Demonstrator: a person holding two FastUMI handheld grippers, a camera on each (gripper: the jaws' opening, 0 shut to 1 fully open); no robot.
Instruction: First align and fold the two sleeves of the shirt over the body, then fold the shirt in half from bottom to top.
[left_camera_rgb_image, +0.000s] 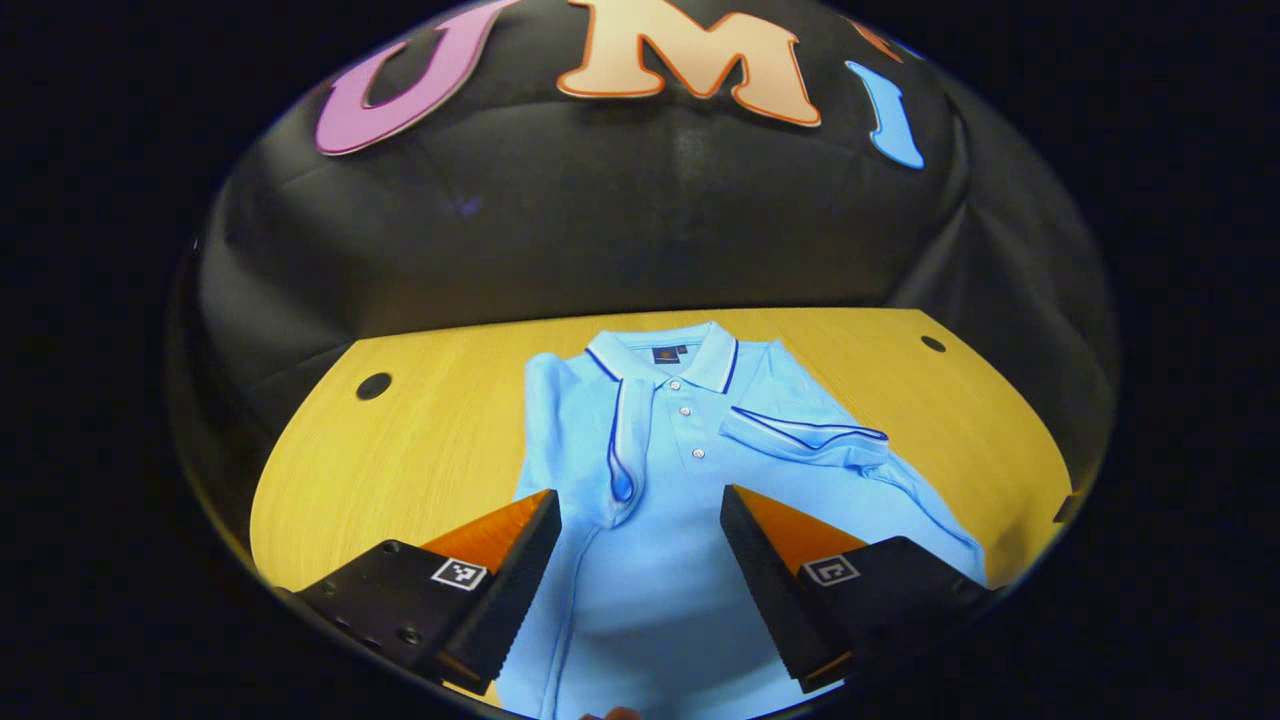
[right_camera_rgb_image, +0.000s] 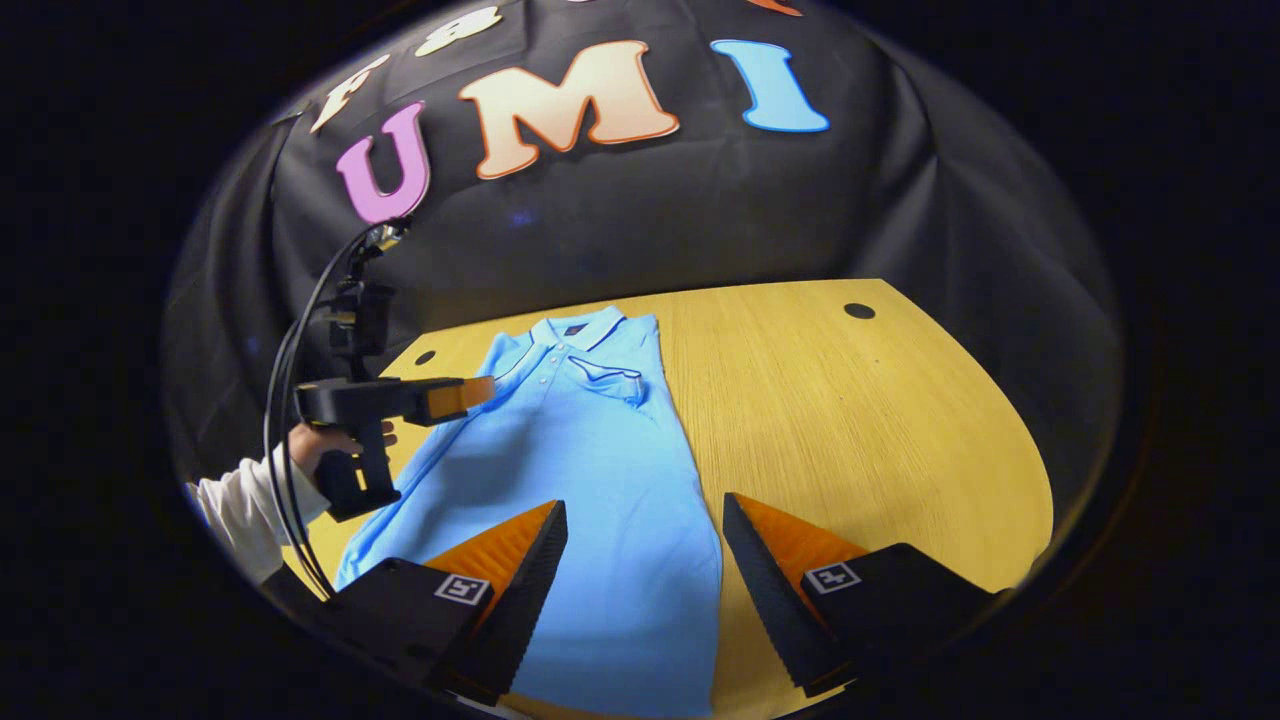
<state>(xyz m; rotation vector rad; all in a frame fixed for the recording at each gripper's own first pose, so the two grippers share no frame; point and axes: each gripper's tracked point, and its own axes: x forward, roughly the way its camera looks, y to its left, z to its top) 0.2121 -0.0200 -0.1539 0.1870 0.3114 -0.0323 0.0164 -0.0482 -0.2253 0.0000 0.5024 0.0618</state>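
Black cloth closes off the far side of the booth, and in front of it a wooden table (right_camera_rgb_image: 850, 400) is spread with a light blue polo shirt (left_camera_rgb_image: 660, 560), laid face up with its collar (left_camera_rgb_image: 665, 355) toward the far edge and its hem toward the near edge. Both sleeves are already seen folded in over the body: one sleeve (left_camera_rgb_image: 625, 440) lies down the chest left of the button placket, the other sleeve (left_camera_rgb_image: 800, 435) lies across the chest on the right, somewhat rumpled. The first step is therefore judged done, and the bottom-to-top fold not yet begun.

The left gripper (left_camera_rgb_image: 640, 505) is held above the middle of the shirt, its jaws spread wide and nothing between them; in the right gripper view it is seen held by a hand (right_camera_rgb_image: 320, 445) in a white sleeve, over the shirt's left side. The right gripper (right_camera_rgb_image: 645, 515) is likewise parted and empty, poised over the lower body near the shirt's right edge, probably so the hem can be reached.
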